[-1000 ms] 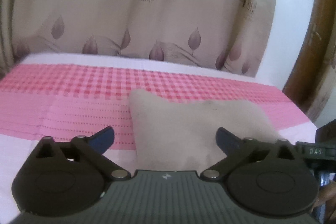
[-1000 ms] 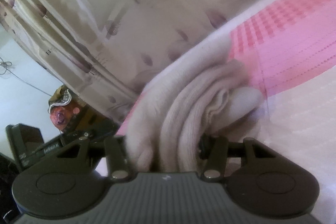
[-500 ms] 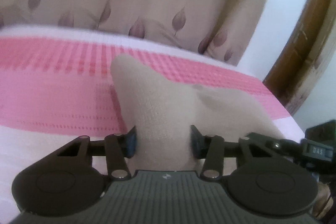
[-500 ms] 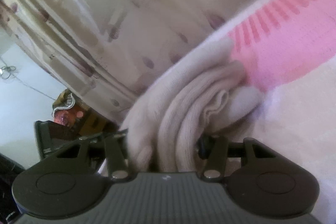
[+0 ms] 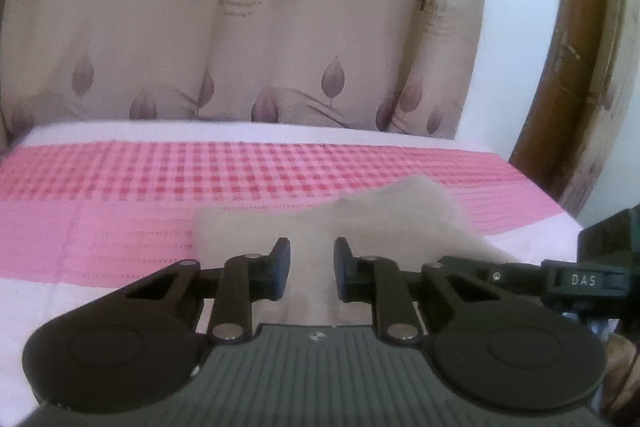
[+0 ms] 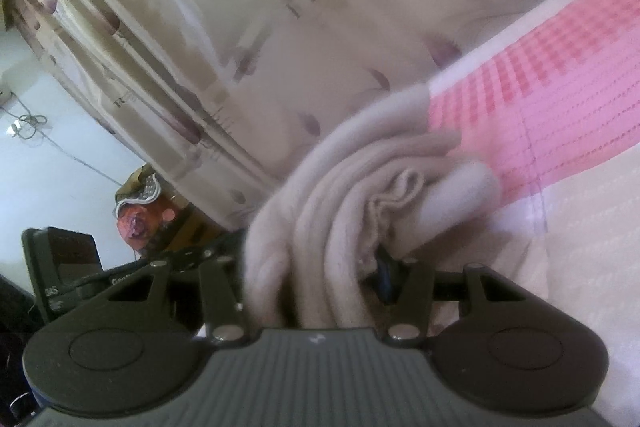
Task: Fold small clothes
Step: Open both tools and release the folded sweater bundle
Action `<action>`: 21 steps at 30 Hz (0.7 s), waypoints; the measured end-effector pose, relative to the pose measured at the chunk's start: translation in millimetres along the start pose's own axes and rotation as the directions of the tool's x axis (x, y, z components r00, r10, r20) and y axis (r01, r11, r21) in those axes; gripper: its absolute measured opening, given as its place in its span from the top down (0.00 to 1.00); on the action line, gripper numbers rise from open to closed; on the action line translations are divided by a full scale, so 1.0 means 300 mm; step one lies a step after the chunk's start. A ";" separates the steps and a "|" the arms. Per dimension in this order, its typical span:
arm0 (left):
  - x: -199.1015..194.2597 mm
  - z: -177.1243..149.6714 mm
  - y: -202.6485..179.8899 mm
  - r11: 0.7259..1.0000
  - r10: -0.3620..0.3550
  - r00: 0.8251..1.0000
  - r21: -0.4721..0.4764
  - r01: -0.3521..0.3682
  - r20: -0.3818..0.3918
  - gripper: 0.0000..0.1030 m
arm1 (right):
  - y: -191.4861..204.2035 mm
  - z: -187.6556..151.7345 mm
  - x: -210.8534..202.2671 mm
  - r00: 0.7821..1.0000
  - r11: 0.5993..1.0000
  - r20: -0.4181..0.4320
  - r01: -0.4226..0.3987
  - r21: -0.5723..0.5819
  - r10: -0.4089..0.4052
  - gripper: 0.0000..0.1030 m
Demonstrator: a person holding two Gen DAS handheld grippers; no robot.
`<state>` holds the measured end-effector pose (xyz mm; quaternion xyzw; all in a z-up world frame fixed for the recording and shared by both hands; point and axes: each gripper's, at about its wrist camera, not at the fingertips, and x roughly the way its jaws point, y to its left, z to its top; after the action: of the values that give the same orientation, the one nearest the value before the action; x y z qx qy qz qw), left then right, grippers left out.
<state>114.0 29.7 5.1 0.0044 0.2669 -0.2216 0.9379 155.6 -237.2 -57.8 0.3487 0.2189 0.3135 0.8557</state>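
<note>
Beige garment (image 5: 360,215) clamped by both tools
Left tool (image 5: 312,269) just closed on an edge; right tool (image 6: 316,279) pinches bunched folds for folding.

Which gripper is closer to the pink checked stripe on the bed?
Neither clearly. The left gripper has just been closing on the beige cloth, stripe beyond. The right gripper grips the bunched cloth, stripe off to its right.
</note>
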 end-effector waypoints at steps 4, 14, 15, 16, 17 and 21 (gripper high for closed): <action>0.011 -0.020 0.005 0.999 0.017 1.000 -0.039 -0.018 -0.020 0.79 | 0.016 -0.008 -0.001 0.998 0.997 -0.010 0.059 -0.041 -0.060 0.49; 0.001 -0.059 0.013 0.995 0.095 0.995 -0.020 -0.095 -0.025 0.42 | -0.081 -0.050 -0.076 0.987 0.987 -0.014 0.161 0.018 -0.160 0.48; -0.001 -0.063 0.009 0.995 0.101 0.995 -0.011 -0.102 -0.022 0.37 | -0.084 -0.052 -0.082 0.986 0.986 -0.008 0.168 0.026 -0.167 0.48; -0.001 -0.065 0.004 0.994 0.113 0.993 0.001 -0.113 -0.020 0.34 | -0.086 -0.057 -0.090 0.985 0.985 -0.002 0.172 0.032 -0.172 0.47; -0.001 -0.066 -0.001 0.992 0.126 0.992 0.012 -0.126 -0.017 0.33 | -0.081 -0.060 -0.098 0.983 0.983 0.009 0.182 0.028 -0.182 0.46; -0.006 -0.077 -0.031 0.985 0.164 0.986 0.058 -0.165 0.008 0.24 | 0.008 -0.076 -0.151 0.954 0.952 0.095 0.292 -0.090 -0.284 0.46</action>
<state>97.1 25.1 -12.8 0.0533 0.2573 -0.1511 0.9529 109.0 -256.5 -64.1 0.2809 0.2160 0.1818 0.9173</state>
